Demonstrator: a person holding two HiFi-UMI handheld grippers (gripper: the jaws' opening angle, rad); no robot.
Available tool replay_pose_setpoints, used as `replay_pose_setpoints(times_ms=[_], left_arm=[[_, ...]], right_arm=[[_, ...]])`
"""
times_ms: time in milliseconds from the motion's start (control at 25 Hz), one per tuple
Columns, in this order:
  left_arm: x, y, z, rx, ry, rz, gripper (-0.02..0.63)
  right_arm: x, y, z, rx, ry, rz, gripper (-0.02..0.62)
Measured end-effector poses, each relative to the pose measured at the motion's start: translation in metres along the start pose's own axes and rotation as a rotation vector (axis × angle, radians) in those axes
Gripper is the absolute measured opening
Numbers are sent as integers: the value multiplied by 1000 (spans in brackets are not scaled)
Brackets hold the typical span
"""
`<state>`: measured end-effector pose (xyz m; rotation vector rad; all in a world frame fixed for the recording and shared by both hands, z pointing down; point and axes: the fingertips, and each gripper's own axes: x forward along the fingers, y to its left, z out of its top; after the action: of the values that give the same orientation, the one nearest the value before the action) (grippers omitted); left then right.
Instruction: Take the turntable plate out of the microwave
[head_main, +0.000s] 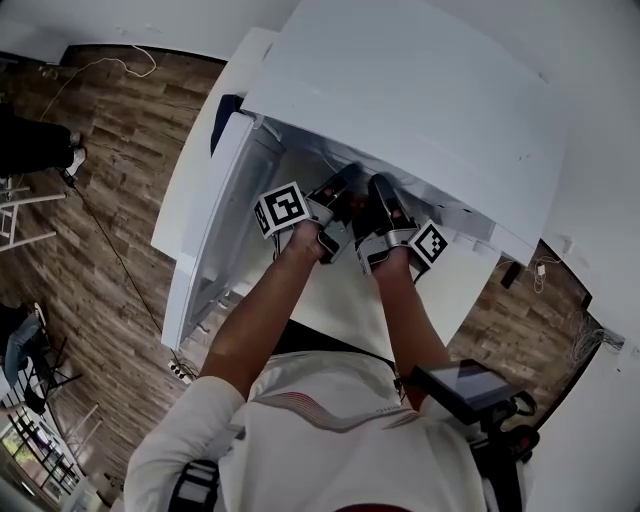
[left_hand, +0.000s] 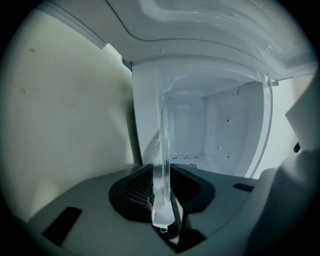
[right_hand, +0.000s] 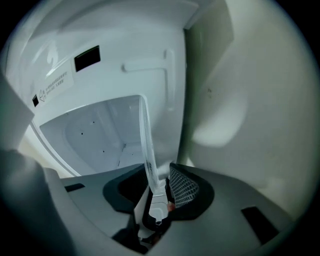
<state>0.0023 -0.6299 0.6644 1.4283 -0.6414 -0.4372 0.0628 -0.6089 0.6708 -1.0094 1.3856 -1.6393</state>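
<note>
The person is leaning over a white microwave (head_main: 420, 110) that is standing on a white tabletop (head_main: 185, 195), with its door (head_main: 215, 220) hanging open to the left. Both arms are reaching side by side into the mouth of the oven. The left gripper (head_main: 347, 182) and the right gripper (head_main: 380, 188) are lying rolled onto their sides, with the marker cubes facing outward.

The turntable plate (left_hand: 164, 150) is showing edge-on as a clear glass strip. In the left gripper view it is running straight into the left gripper (left_hand: 164, 189), whose fingers are clamping its rim. In the right gripper view the same glass plate (right_hand: 147, 145) is sitting between the fingers of the right gripper (right_hand: 160, 194), which are pressing on its edge too. The plate is sitting at the front opening, with the pale cavity (left_hand: 215, 130) showing beyond and through it.
</note>
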Motion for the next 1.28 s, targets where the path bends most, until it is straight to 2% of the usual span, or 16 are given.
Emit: replay_pose_setpoints(times_ms=[200, 520, 720, 920, 1080, 1280], left_arm=[[-3, -6, -3, 35, 13, 4, 55], [-5, -6, -9, 7, 42, -40, 48], [-8, -7, -10, 1, 38, -74, 45], [-8, -19, -11, 24, 27, -163, 46], [-13, -19, -13, 37, 8, -175, 46], [-20, -38, -13, 67, -21, -234, 46]], right_arm=[[-1, 0, -1, 43, -9, -11, 124], [1, -1, -3, -3, 28, -53, 103], [-1, 7, -6, -71, 25, -31, 34], [-2, 13, -6, -104, 12, 16, 31], [-4, 19, -7, -131, 16, 46, 31], [-5, 38, -13, -182, 40, 94, 31]])
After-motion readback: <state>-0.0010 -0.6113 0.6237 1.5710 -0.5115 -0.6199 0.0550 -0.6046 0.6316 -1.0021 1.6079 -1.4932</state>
